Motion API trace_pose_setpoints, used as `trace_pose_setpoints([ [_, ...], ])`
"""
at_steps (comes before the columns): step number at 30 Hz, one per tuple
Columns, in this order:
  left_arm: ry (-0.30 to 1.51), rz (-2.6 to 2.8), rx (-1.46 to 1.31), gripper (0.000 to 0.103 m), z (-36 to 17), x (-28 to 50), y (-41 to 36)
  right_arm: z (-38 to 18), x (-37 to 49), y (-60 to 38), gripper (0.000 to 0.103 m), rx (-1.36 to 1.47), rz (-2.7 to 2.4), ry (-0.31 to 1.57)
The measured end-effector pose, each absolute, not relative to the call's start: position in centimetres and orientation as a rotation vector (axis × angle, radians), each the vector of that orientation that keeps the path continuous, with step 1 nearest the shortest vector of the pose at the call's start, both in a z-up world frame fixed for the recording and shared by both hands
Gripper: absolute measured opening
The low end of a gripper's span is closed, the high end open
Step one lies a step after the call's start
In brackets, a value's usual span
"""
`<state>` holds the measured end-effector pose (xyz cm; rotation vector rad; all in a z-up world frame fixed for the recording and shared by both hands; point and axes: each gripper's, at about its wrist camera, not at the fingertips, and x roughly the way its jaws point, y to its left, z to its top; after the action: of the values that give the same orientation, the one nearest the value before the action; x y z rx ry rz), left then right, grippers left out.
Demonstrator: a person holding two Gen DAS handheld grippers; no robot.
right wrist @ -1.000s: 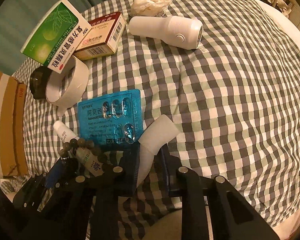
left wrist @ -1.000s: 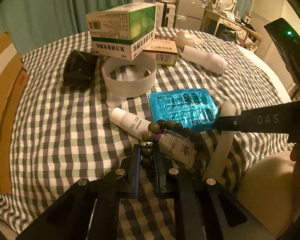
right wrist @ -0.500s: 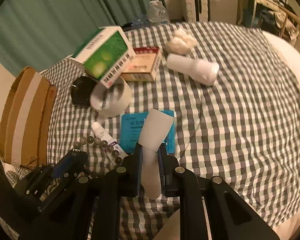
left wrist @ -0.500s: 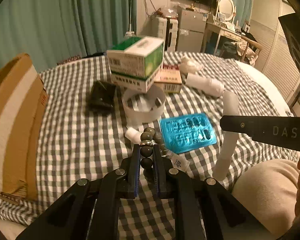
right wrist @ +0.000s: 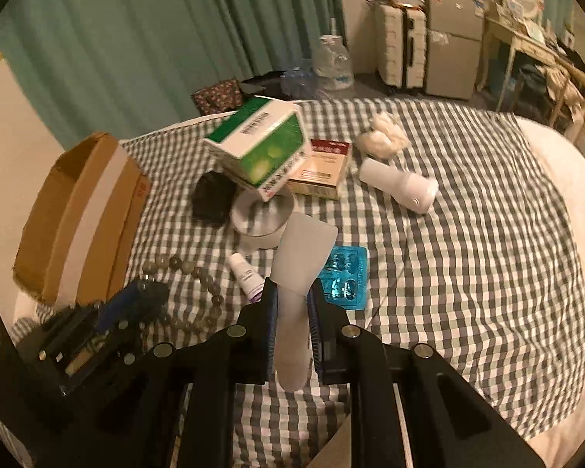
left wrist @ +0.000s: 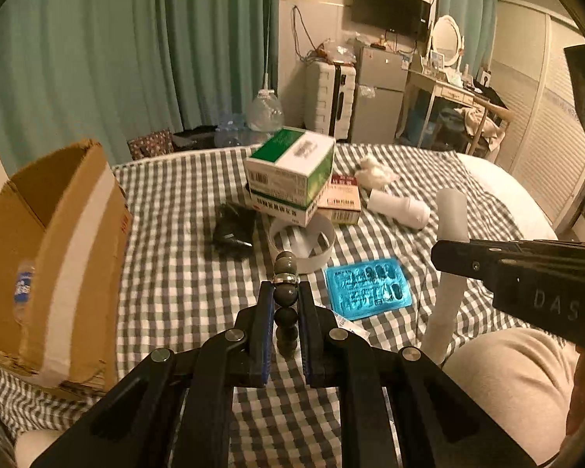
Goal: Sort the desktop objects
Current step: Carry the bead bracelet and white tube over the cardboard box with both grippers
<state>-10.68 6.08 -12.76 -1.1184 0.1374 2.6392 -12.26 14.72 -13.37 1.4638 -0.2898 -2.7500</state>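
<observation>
My left gripper is shut on a string of dark grey-green beads, held up off the checked cloth. In the right wrist view the bead string hangs in a loop from it at the lower left. My right gripper is shut on the handle of a flat white plastic scraper, whose wide blade points away from me. In the left wrist view the scraper stands upright at the right. Both grippers are above the near part of the cloth.
An open cardboard box stands at the left edge. On the cloth lie a green-white medicine box over a white tape ring, a red box, a black object, a blue blister pack, a white bottle, a small tube and crumpled tissue.
Both grippers have risen and tipped up, lifting the beads and the white scraper off the cloth. The cardboard box and the room behind have come into view.
</observation>
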Motion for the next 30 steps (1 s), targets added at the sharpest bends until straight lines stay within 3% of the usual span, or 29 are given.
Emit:
trace_pose_setpoints([
  [30,0.113,2.741,-1.005,0.011,-4.5,-9.5,0.2,-5.1,-9.5,7.1,0.014,1.210,-2.762,-0.088],
])
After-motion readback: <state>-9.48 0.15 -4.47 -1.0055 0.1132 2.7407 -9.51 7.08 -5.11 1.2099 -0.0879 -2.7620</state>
